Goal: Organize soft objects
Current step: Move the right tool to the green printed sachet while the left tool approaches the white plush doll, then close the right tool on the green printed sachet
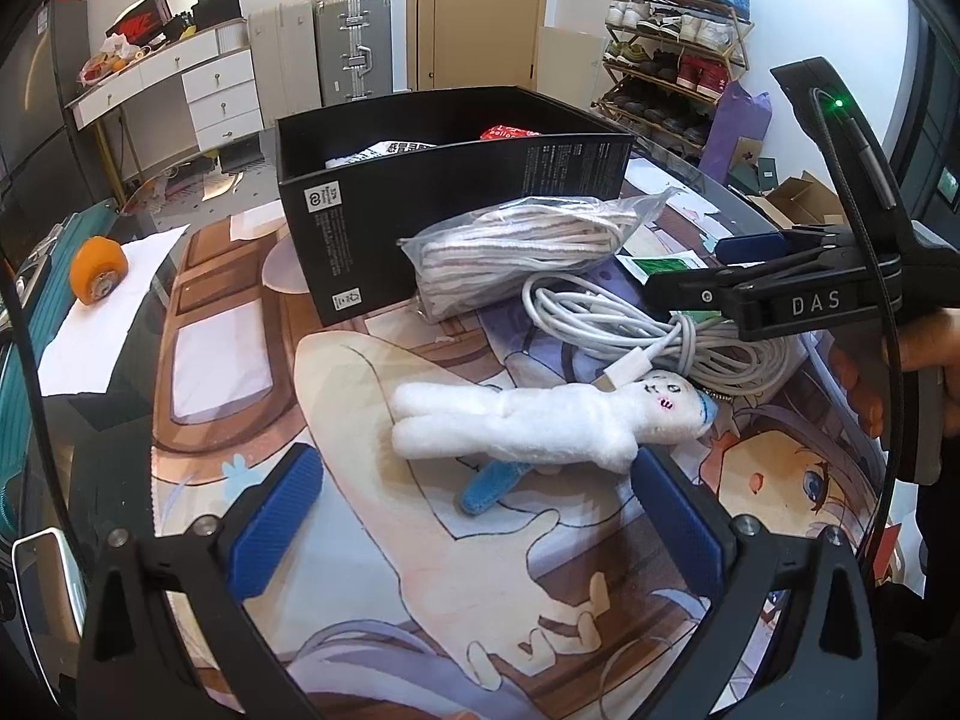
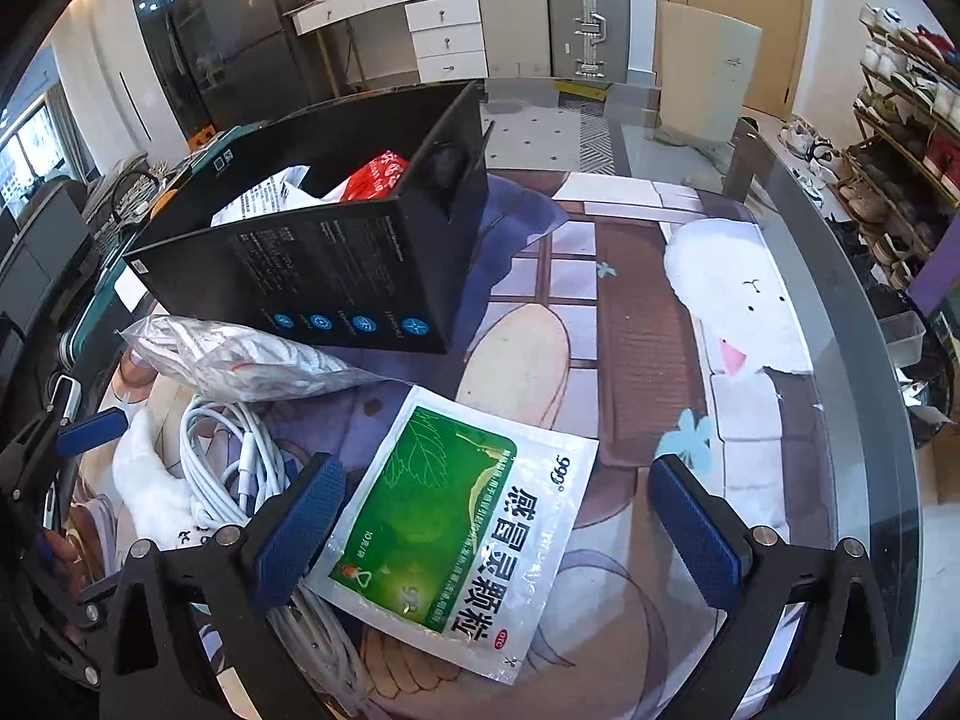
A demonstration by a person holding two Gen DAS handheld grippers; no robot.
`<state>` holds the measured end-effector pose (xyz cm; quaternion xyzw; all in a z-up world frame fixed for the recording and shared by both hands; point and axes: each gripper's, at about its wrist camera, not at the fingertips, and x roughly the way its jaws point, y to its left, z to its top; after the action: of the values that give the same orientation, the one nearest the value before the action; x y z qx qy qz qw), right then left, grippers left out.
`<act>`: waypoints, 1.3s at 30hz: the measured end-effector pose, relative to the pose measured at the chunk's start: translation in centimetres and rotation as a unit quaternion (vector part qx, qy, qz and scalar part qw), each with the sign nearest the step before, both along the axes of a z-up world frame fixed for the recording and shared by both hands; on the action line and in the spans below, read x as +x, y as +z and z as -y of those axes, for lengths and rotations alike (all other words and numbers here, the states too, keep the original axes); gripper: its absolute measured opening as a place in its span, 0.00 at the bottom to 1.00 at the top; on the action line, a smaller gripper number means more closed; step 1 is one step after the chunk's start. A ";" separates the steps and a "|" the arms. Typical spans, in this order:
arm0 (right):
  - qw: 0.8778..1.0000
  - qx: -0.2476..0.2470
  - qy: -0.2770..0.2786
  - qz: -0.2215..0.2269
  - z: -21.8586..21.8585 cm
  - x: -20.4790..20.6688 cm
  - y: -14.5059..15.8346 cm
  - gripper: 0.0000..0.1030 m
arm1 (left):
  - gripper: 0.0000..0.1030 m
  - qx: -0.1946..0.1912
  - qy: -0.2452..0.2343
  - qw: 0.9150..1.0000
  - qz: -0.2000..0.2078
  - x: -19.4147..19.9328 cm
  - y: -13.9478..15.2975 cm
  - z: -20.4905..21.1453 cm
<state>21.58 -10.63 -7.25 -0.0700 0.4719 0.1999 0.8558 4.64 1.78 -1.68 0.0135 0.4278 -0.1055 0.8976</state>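
Observation:
A white plush doll (image 1: 528,426) with a blue piece under it lies on the printed mat, just beyond my open left gripper (image 1: 474,516). A coiled white cable (image 1: 654,330) and a clear bag of striped cloth (image 1: 516,252) lie behind it, in front of the black box (image 1: 420,180), which holds a red and a white packet. My right gripper (image 2: 510,528) is open over a green and white medicine sachet (image 2: 456,534). In the right wrist view, the cable (image 2: 228,456), the bag (image 2: 240,360) and the box (image 2: 336,264) lie to the left.
An orange wheel (image 1: 96,270) sits on white paper at the far left. The glass table edge (image 2: 852,324) curves on the right. Drawers, suitcases and a shoe rack (image 1: 672,60) stand in the room behind.

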 end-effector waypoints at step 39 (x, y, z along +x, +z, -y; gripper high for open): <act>0.997 -0.016 0.061 0.045 1.0 -1.8 -0.1 0.58 | 1.00 -0.002 -0.003 1.000 -0.003 -0.1 -0.1 0.1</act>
<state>19.83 -11.65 -7.37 -0.1213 0.4313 0.2407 0.8610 4.54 1.69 -1.81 0.0129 0.4302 -0.1092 0.8960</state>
